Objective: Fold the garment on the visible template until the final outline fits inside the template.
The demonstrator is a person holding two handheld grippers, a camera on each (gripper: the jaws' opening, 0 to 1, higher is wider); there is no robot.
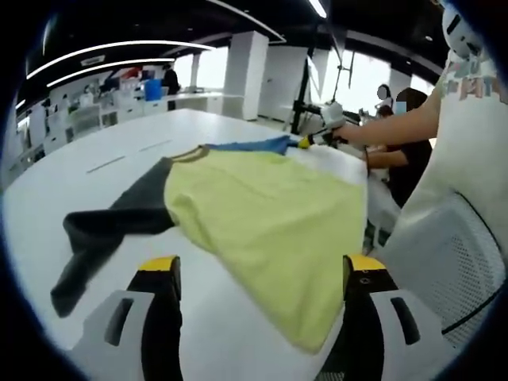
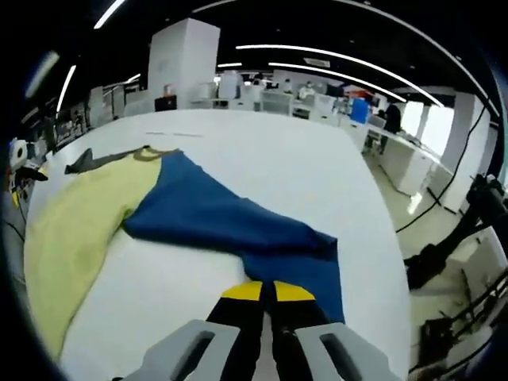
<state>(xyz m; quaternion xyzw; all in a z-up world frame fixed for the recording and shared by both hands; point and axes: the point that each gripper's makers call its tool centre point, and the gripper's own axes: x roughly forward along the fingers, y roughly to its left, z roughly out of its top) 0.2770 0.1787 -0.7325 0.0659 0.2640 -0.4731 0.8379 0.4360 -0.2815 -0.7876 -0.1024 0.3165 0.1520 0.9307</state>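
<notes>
Garment (image 1: 262,214) flat on table (image 1: 48,198) | left tongs (image 1: 258,274) apart | right tongs (image 2: 267,292) clamping blue sleeve (image 2: 238,226)

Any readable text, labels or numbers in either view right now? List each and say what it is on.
Coloured lettering on the person's white shirt: too blurred and cut off to read.
Garment, yellow body with grey and blue sleeves: no print or label visible.
White table: no readable marks.
Background office: nothing legible.
</notes>
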